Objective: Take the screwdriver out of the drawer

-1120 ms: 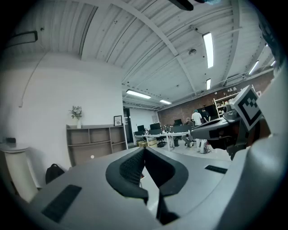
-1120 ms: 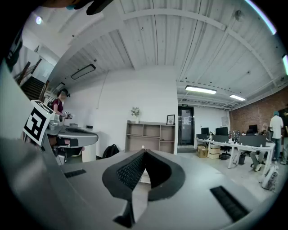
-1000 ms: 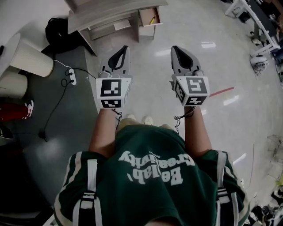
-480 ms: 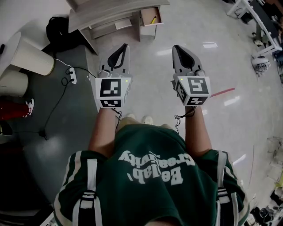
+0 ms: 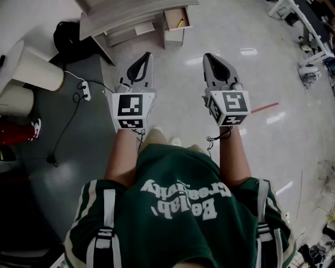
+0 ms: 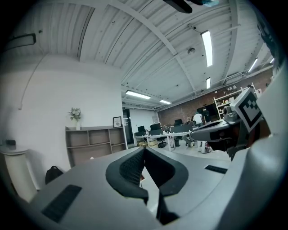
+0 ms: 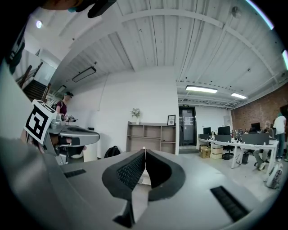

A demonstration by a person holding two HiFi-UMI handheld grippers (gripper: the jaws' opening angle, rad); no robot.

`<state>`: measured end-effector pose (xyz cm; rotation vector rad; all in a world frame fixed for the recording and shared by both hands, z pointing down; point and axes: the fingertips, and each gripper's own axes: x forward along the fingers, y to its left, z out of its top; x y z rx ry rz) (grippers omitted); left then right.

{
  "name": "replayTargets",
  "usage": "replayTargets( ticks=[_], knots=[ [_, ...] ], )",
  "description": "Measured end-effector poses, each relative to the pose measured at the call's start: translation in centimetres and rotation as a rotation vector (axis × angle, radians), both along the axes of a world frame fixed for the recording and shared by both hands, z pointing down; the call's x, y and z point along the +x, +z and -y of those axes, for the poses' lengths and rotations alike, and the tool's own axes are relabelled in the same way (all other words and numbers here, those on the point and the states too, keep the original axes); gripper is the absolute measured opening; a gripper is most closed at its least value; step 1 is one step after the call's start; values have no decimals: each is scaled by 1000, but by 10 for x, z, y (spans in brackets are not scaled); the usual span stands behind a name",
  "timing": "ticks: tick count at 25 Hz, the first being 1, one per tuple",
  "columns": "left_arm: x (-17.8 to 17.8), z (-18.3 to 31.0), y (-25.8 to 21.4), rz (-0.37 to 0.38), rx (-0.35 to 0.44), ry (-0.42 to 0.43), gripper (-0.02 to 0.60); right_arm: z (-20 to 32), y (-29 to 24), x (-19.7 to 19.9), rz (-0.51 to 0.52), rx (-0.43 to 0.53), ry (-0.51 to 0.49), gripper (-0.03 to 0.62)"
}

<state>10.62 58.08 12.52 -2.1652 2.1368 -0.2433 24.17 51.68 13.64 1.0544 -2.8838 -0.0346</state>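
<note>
The left gripper (image 5: 148, 55) and right gripper (image 5: 205, 56) were held with jaws closed and empty, well apart from the screwdriver (image 5: 180, 22) in the open drawer (image 5: 176, 30).

White lettering on green shirt (image 5: 180, 196), upside down in head view; not reliably readable.

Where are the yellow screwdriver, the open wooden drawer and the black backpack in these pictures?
yellow screwdriver (image 5: 180, 22): head view, the point lies on its handle.
open wooden drawer (image 5: 172, 16): head view, on the bare bottom inside it.
black backpack (image 5: 67, 35): head view, on its middle.
</note>
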Motion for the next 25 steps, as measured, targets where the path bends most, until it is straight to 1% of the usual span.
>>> replayTargets(
  ticks=[2,5,10,13,18,25],
  knots=[
    [-2,3,-2,5,10,-1,17,3,-1,-1,12,-8,-4,34],
    [-5,10,-4,15,32,6,17,10,0,-6,-1,4,0,34],
    [-19,33,2,10,29,17,17,33,8,-23,-13,-3,5,34],
    [-36,59,5,7,25,21,17,58,11,-40,-19,-4,7,34],
    [-77,121,-2,2,34,32,17,119,8,-82,-53,-7,14,34],
    [-105,181,5,19,32,95,17,174,10,-114,-46,-1,57,34]
  ],
)
